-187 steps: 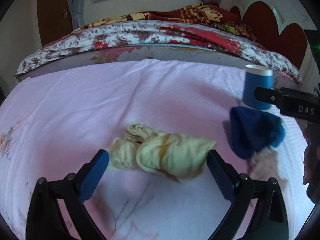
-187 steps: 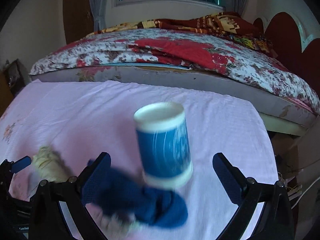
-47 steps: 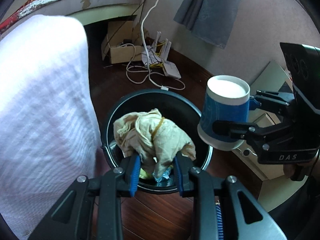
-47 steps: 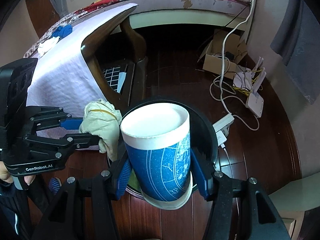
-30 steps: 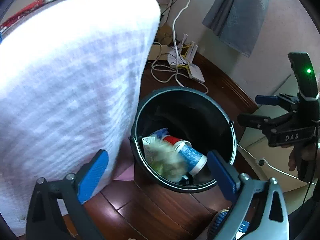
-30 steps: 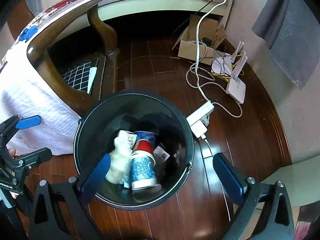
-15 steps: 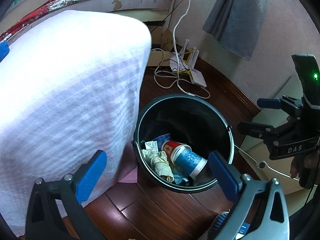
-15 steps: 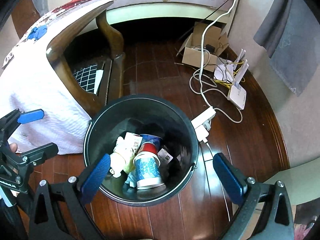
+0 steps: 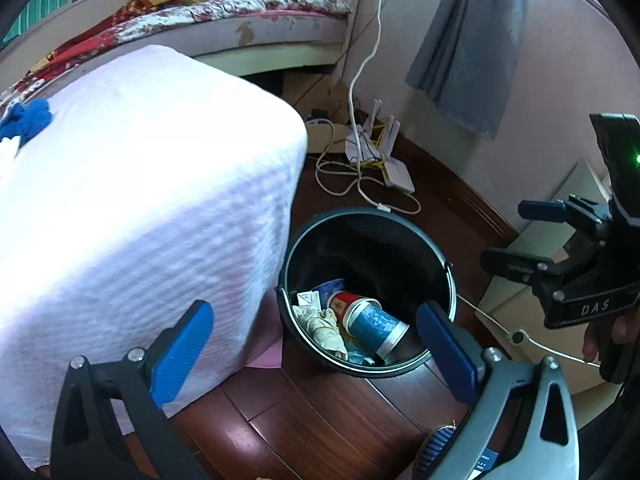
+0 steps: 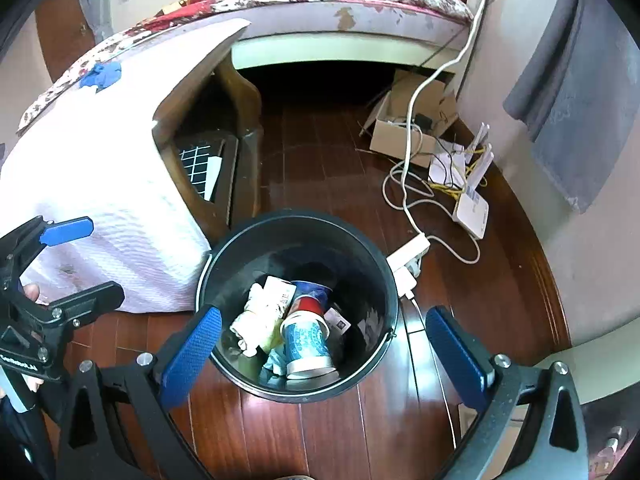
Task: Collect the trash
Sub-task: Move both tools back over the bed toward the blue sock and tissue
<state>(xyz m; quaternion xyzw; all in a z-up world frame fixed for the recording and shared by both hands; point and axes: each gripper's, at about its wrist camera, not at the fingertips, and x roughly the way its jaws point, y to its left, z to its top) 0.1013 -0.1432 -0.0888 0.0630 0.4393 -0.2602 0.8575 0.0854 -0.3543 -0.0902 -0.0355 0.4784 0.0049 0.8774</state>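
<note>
Dark wooden floorboards (image 10: 320, 168) run under a table draped in a pale pink cloth (image 9: 132, 200); a blue rag (image 9: 26, 120) on the cloth is cut off at the left edge of the left wrist view. Right of the table stands a black bin (image 10: 384, 276), its lower trash lost in shadow. Inside lie a cream crumpled cloth (image 10: 256, 320) and, touching it, a blue paper cup (image 10: 306, 340) on its side. Both grippers hang above the bin, spread wide and empty: the left gripper (image 9: 316, 344) nearer the table, the right gripper (image 10: 320, 352) over the bin's mouth. Only the right wrist view shows the table's wooden leg (image 10: 240, 148) and a cardboard box (image 10: 400, 128); both show a white router (image 10: 472, 208) among cables.
</note>
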